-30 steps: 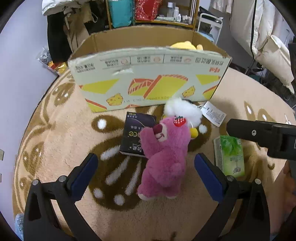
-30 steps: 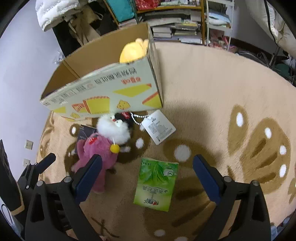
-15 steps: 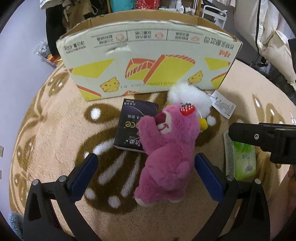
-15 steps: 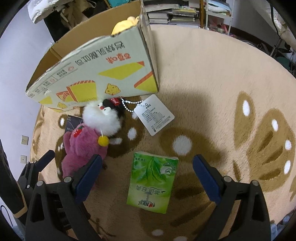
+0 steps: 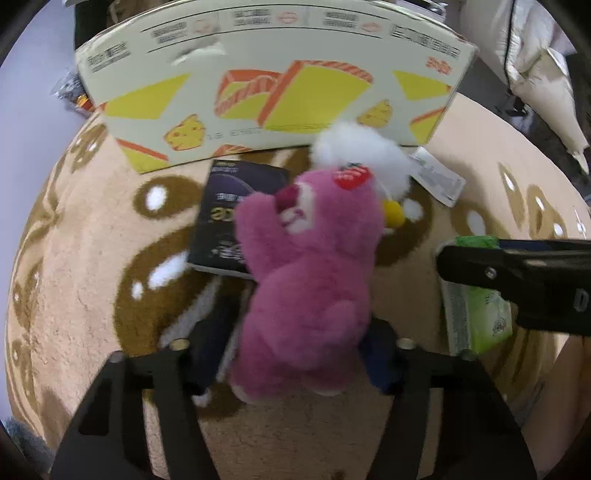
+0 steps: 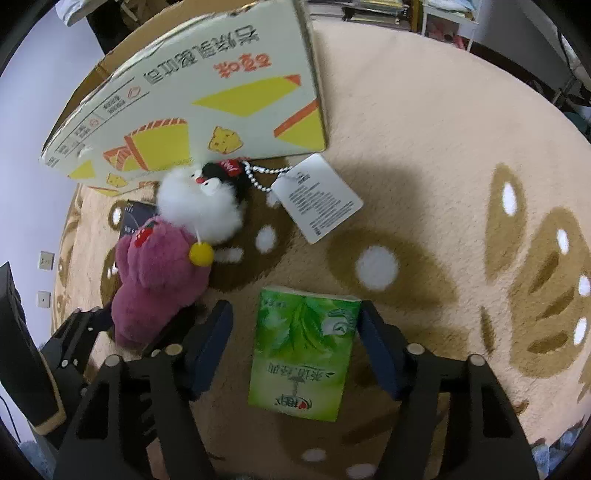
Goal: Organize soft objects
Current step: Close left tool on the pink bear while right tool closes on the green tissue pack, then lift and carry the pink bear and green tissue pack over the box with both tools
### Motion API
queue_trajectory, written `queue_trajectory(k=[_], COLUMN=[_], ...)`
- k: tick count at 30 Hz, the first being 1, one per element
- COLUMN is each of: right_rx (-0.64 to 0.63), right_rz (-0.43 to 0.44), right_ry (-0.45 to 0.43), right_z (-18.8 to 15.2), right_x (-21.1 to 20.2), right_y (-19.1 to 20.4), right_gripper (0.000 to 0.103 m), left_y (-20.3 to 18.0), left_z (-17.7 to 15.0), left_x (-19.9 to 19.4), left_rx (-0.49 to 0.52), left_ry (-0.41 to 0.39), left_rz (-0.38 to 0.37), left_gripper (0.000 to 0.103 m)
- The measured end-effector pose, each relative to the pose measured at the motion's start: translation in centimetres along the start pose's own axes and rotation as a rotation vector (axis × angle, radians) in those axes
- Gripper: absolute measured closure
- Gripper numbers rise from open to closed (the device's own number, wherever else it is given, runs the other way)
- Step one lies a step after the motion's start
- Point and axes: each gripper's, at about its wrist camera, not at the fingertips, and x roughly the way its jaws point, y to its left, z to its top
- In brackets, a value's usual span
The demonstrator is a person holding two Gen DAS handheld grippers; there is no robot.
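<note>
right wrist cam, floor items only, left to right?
pink plush bear → white fluffy plush → green tissue pack, between the closing right gripper pads → brown paw print on the rug

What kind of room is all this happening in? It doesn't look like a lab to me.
Most likely a lived-in room at home, perhaps a bedroom. A plush patterned rug covers the floor, stacked books sit on a shelf behind, and pale padded bedding or a jacket hangs nearby.
</note>
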Motion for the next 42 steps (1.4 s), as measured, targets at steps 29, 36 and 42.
queue_trajectory(k=[29,36,42], right_rx=[-0.073,-0.126,-0.155], right_rz=[0.099,0.106,0.086], right_ry=[-0.357,-0.506,-0.595], right_z=[-0.5,-1.9,-2.3], right_x=[-8.4,-12.6,-15.6], right_y=[-0.4,1.5,2.6], right_gripper=[0.048,0.048,0.048], left_y=[-0.7,-1.0,0.4], left_z=[-2.3,-1.9,-1.2], left_x=[-8.1,-13.9,-17.3], left_rx=[-0.004,0.014,-0.008], left_ry=[-0.197,-0.339,-0.441], left_rz=[0.117,0.168,0.204], left_gripper=[0.060,0.060,0.060])
